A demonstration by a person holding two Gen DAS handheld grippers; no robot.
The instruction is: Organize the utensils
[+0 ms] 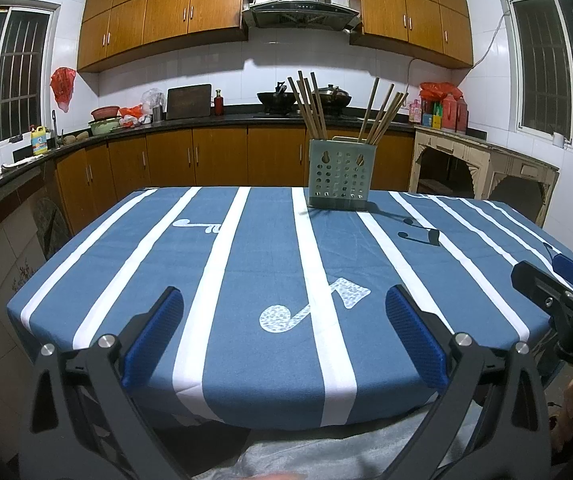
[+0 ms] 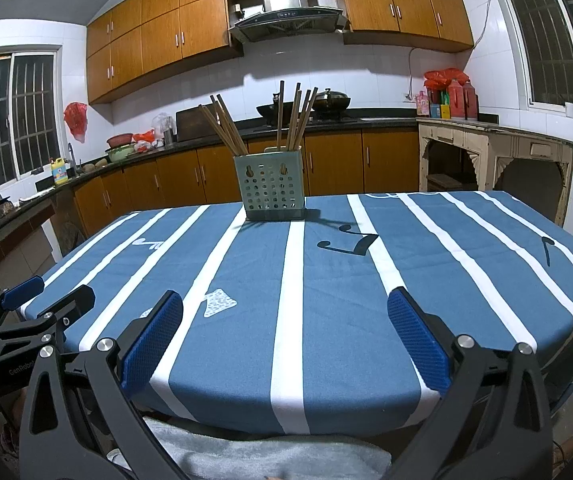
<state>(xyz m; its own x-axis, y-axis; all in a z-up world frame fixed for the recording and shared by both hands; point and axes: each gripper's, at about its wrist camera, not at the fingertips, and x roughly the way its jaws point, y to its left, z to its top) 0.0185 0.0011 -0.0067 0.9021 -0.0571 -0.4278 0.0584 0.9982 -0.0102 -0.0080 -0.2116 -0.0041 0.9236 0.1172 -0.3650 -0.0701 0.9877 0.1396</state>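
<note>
Tabletop [image 1: 246, 320] fills the lower half of both views, under a blue cloth with white stripes and music-note prints. Nothing loose shows on the cloth apart from the holder.

Chopstick holder [image 1: 339, 174]: pale green plastic caddy, perforated front, two keyhole hanging slots, standing upright at the far edge of the tabletop, right of centre in the left wrist view and near centre in the right wrist view [image 2: 273, 186]. Probably light and rigid; liable to slide or tip if pushed at the top, so any steadying is best done low on its walls.

Chopsticks [image 1: 309, 106]: two bunches, wooden or bamboo by colour, standing in the holder and fanning outward, one bunch leaning toward frame left, the other [image 1: 382, 114] toward frame right. Appears to be two compartments; the divider cannot be seen. Judged light, stiff, thin, smooth, prone to roll and to pivot between pads. Best taken on the exposed upper shaft, crosswise, one or a few at a time.

Left gripper [image 1: 286, 336]: jaws spread wide, blue textured pads empty, at the near tabletop edge, well apart from the holder.

Right gripper [image 2: 286, 336]: likewise wide apart and empty at the near edge; its body shows at the right edge of the left wrist view.
</note>
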